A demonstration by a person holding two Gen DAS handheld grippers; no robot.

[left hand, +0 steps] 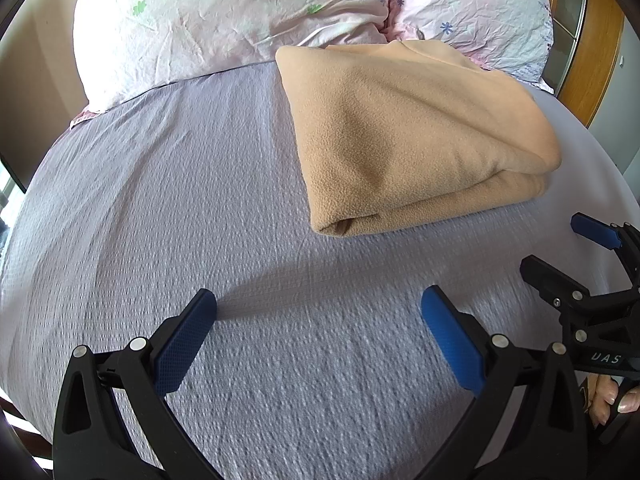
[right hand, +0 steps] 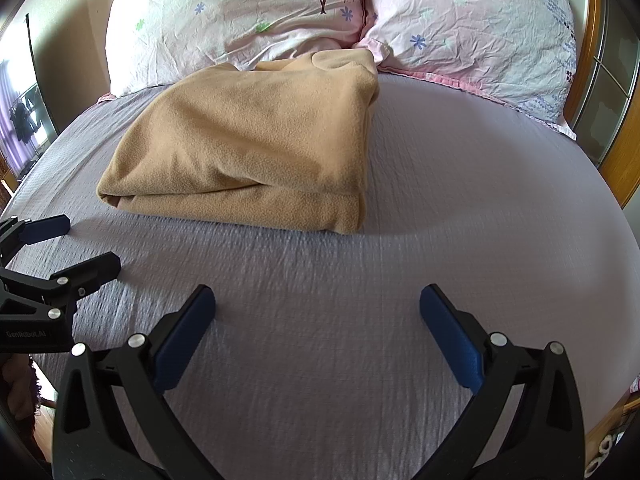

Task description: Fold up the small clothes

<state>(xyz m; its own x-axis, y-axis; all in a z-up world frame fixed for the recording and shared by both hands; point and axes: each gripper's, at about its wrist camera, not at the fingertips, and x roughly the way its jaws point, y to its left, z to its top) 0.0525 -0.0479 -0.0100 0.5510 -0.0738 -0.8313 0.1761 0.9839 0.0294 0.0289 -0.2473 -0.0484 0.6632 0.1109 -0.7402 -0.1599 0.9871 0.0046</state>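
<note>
Nearest the cameras, the left gripper (left hand: 318, 320) is hovering over the lavender bed sheet (left hand: 240, 360) with its blue-padded fingers (left hand: 184, 344) spread wide apart and nothing between them. The right gripper (right hand: 318, 320) is doing the same just beside it, its fingers (right hand: 450, 344) also wide apart and empty; each is showing at the edge of the other's view, the right one at 3 o'clock in the left camera and the left one at 9 o'clock in the right camera. Neither is touching any cloth.

Further out, the tan fleece garment (left hand: 412, 136) is lying on the sheet, at about 1 o'clock from the left gripper and 11 o'clock from the right. It is sitting as a thick, layered bundle with rounded doubled edges facing the grippers, its far end touching the floral pillows (right hand: 248, 12) at 12 o'clock. The wooden bed frame (right hand: 616, 148) is showing at 3 o'clock.

Judging by the layered stack and the empty fingers, the folding is looking largely done, with the grippers standing clear of the piece. If another fold or a tidy-up is wanted, the next move is calling for both grippers to be reaching forward to the near edge, each pinching a corner through all layers so the soft fleece is not slipping apart.
</note>
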